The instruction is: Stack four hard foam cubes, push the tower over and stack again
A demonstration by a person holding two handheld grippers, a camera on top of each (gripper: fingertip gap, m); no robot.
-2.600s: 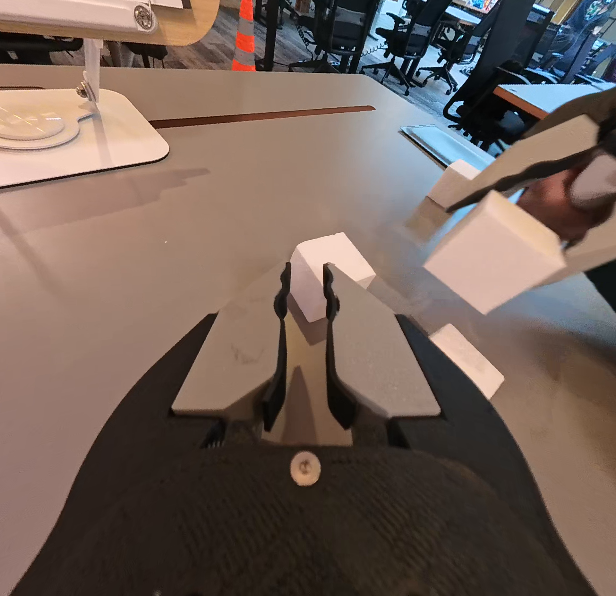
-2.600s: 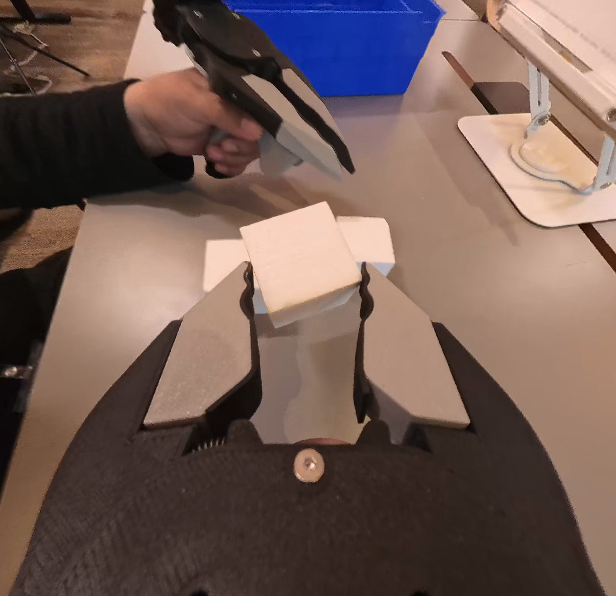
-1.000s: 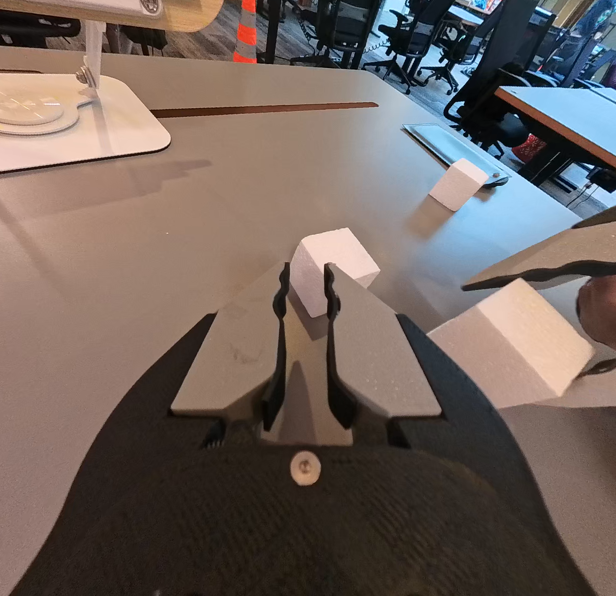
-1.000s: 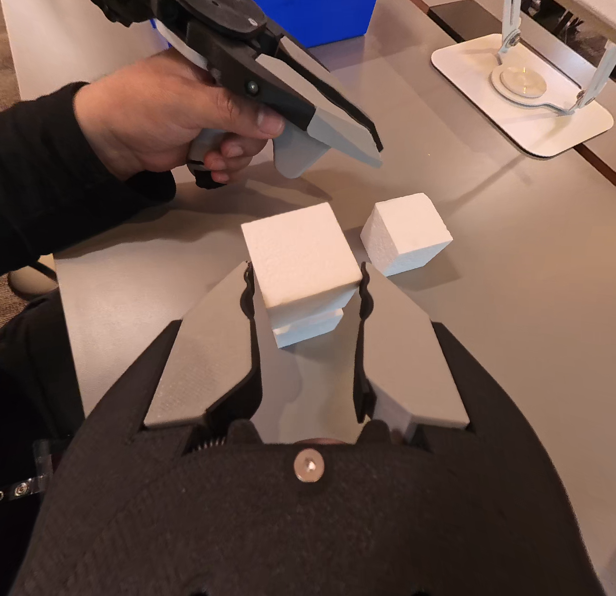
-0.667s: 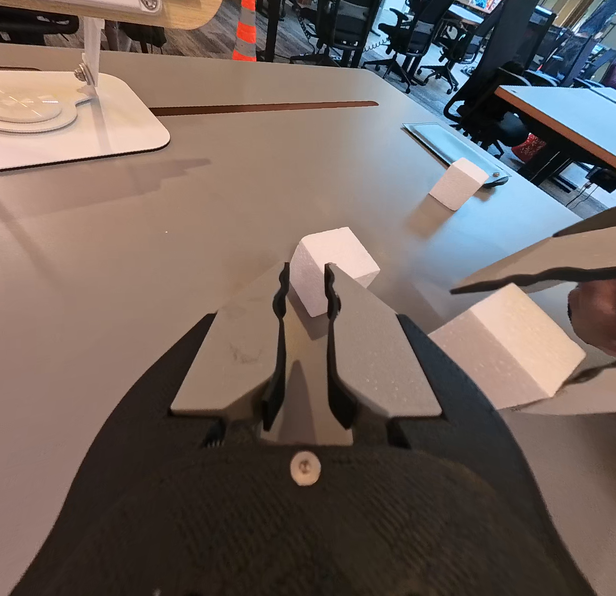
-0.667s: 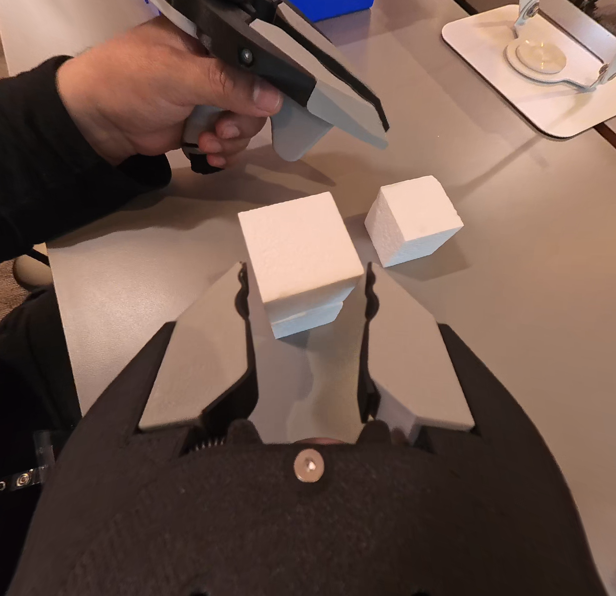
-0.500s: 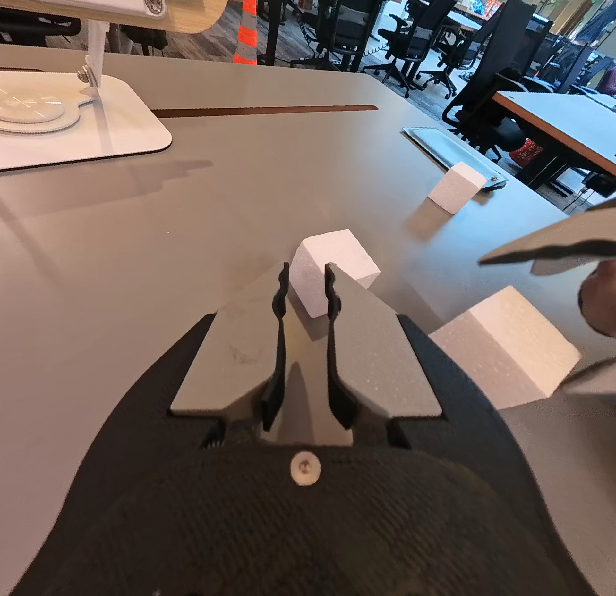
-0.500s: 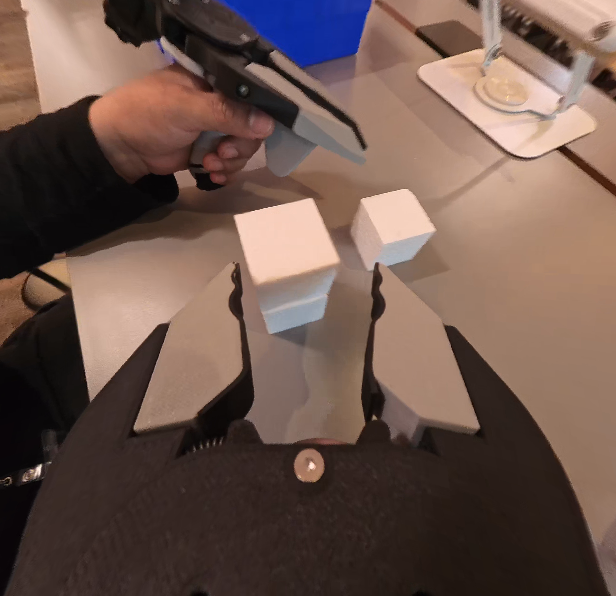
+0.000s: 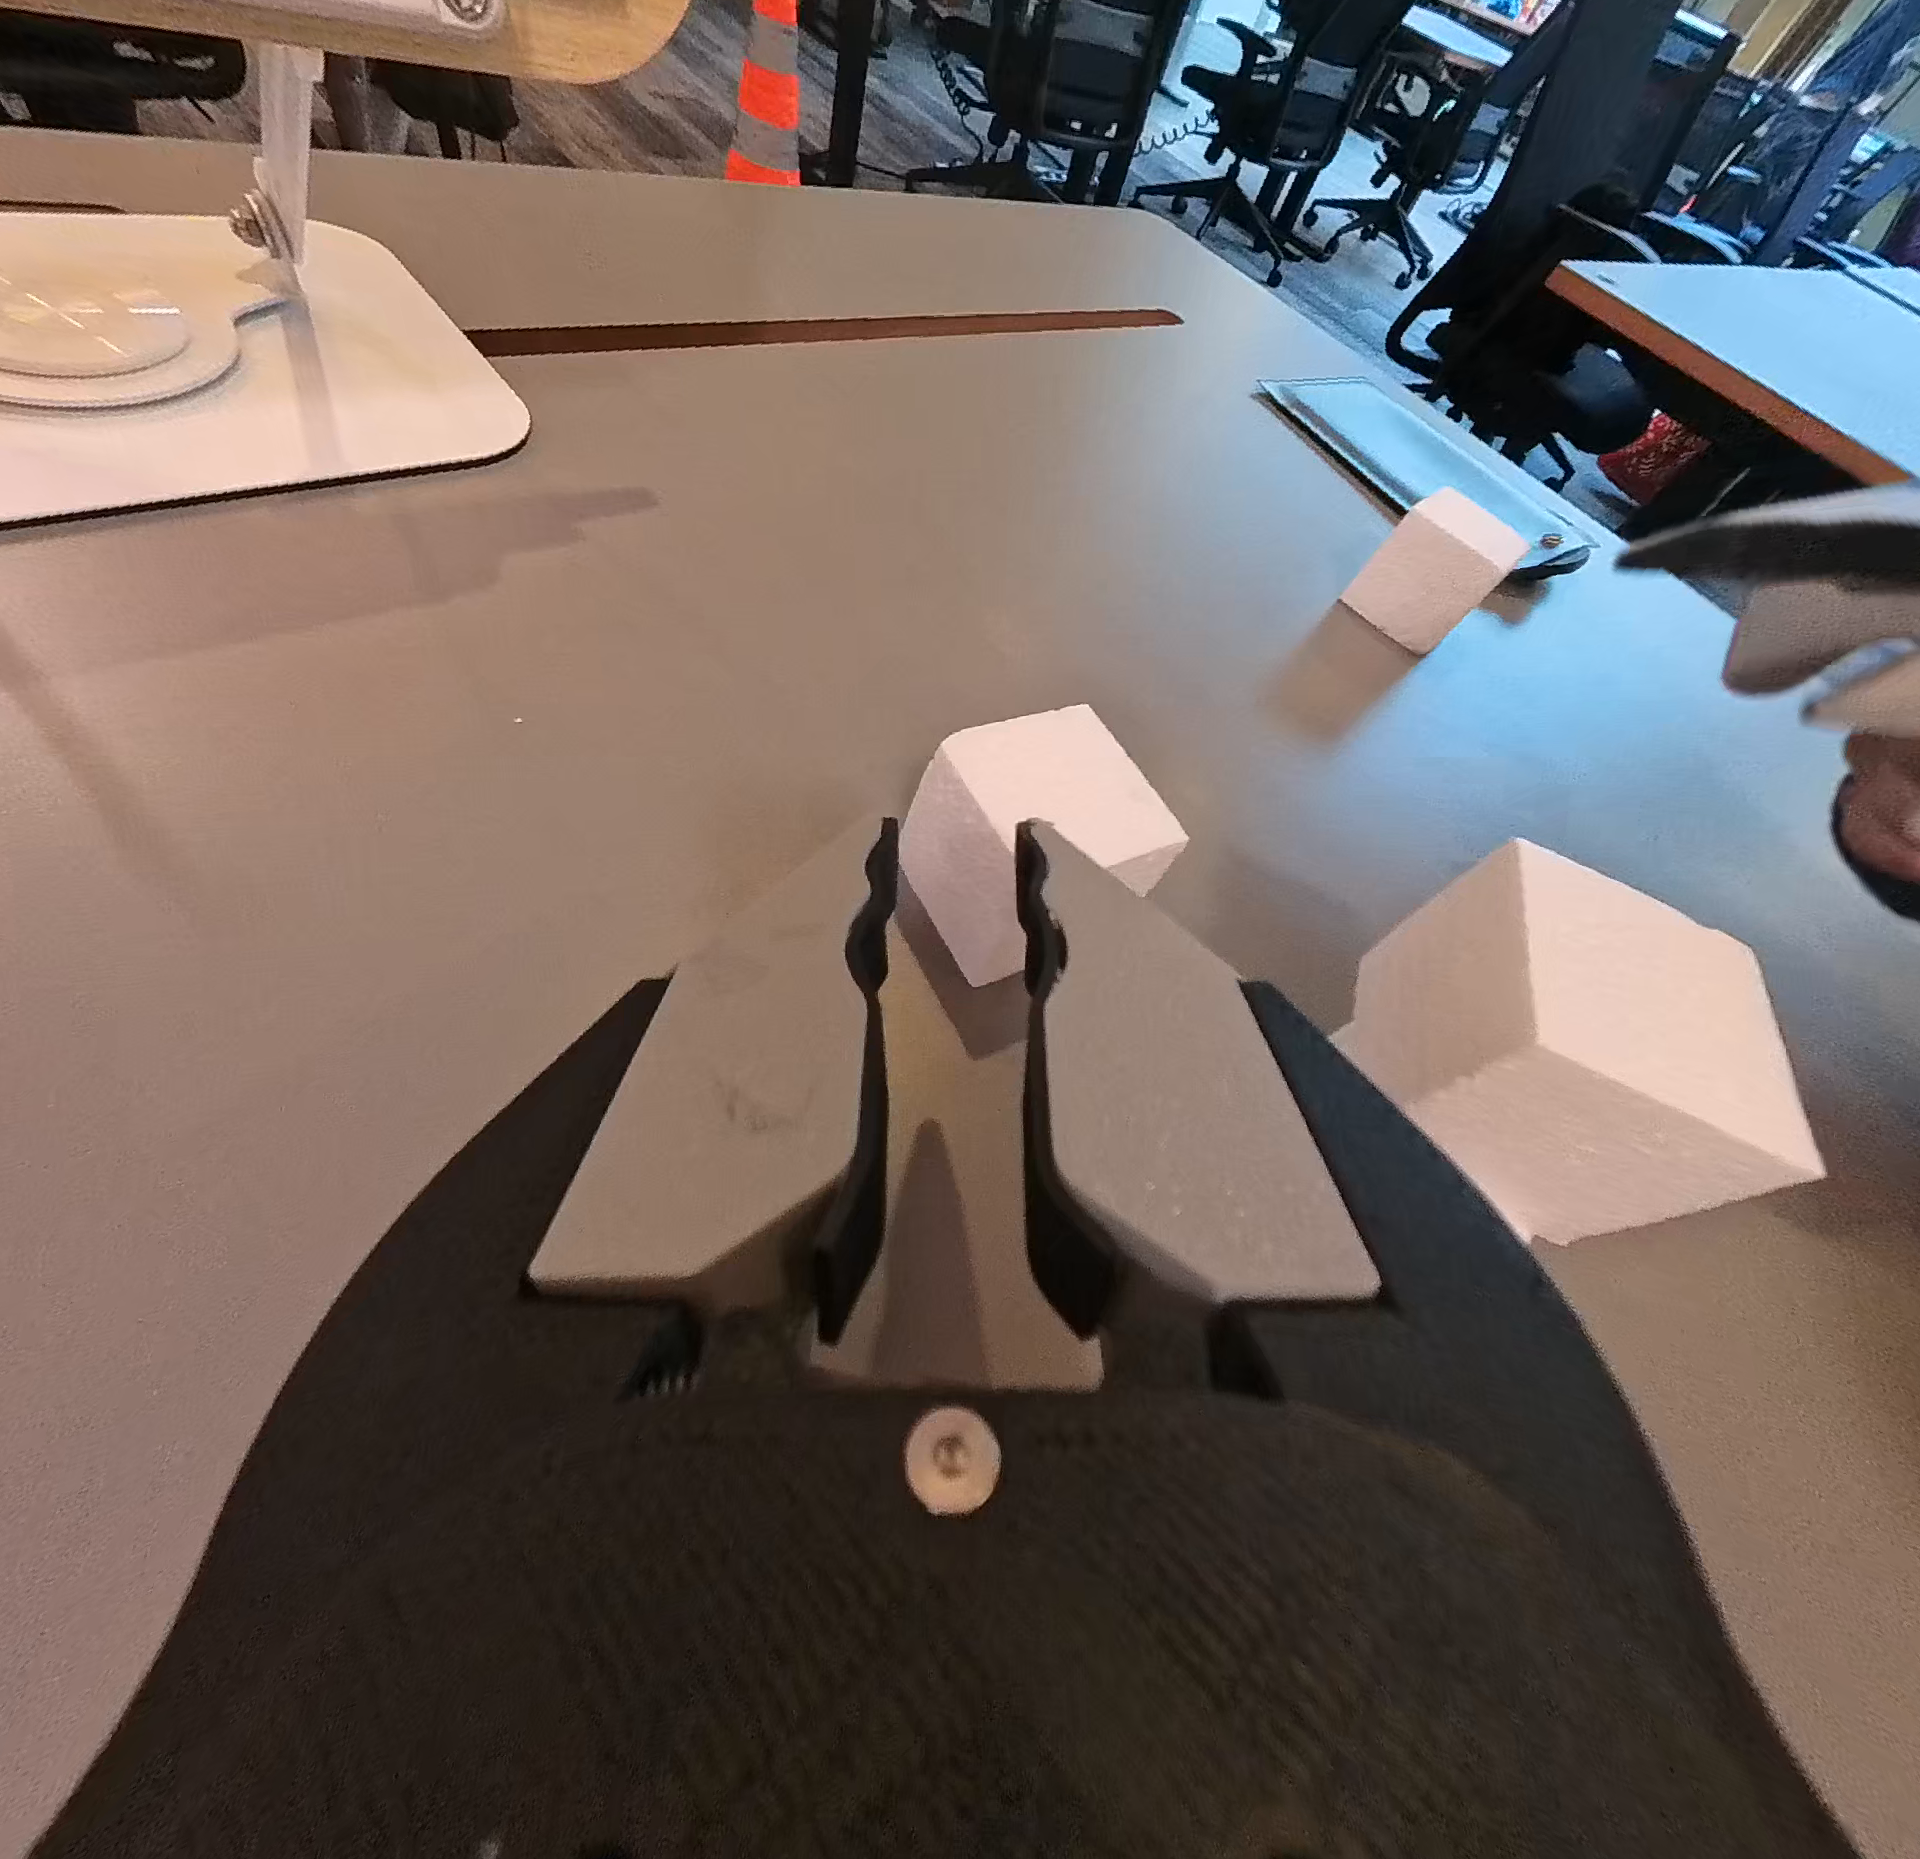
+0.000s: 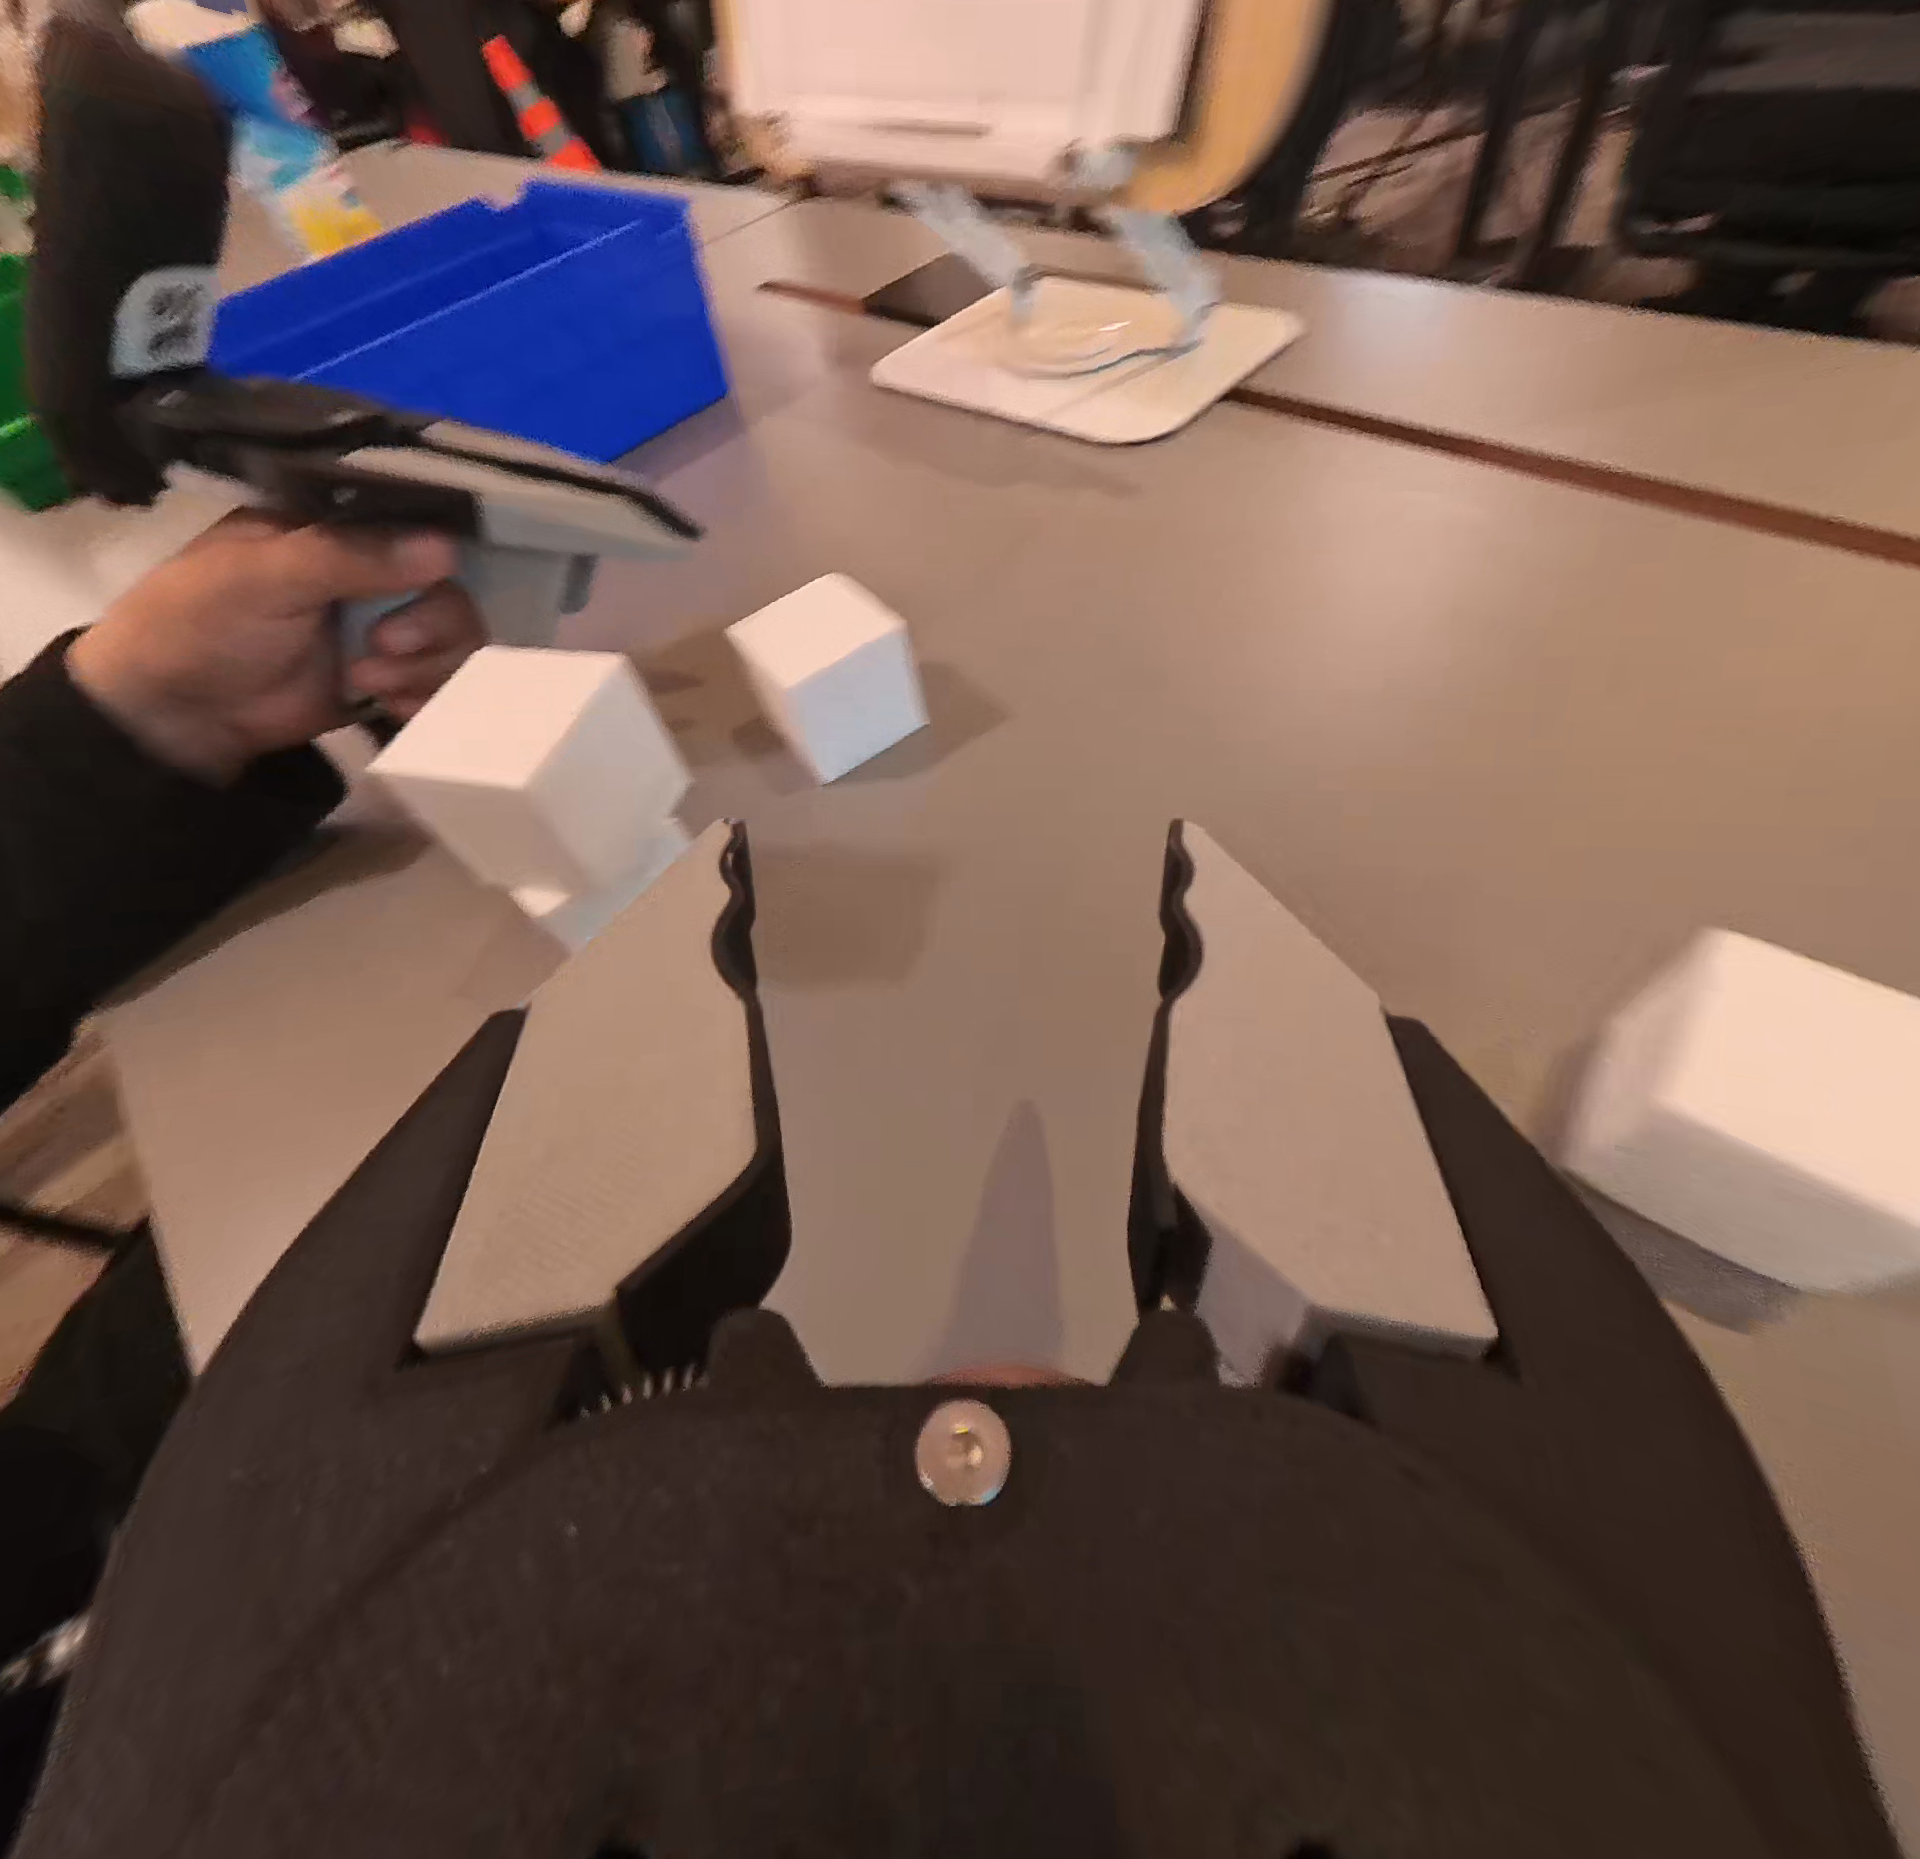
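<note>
- Right gripper [image 10: 954, 879]: jaws wide open, nothing between them, only bare tabletop [image 10: 1299, 666] ahead.
- Left gripper [image 9: 951, 874]: jaws narrowly parted, gripping nothing; held above the tabletop, a loose cube [image 9: 1039, 822] lies beyond the tips, apart from them.
- Two-cube stack [image 10: 540, 749]: ahead-left of the right jaws, just beside the left finger's tip; top cube sits twisted and offset on the lower cube [image 10: 582, 900].
- Fourth cube [image 10: 1756, 1103]: right of the right gripper, near the tabletop edge, blurred.
- Loose cube stands corner-on to the left gripper; no long axis.
- Behind: blue bin [image 10: 499, 323], white stand base [image 10: 1091, 365].
- Nothing blocks the loose cubes.
</note>
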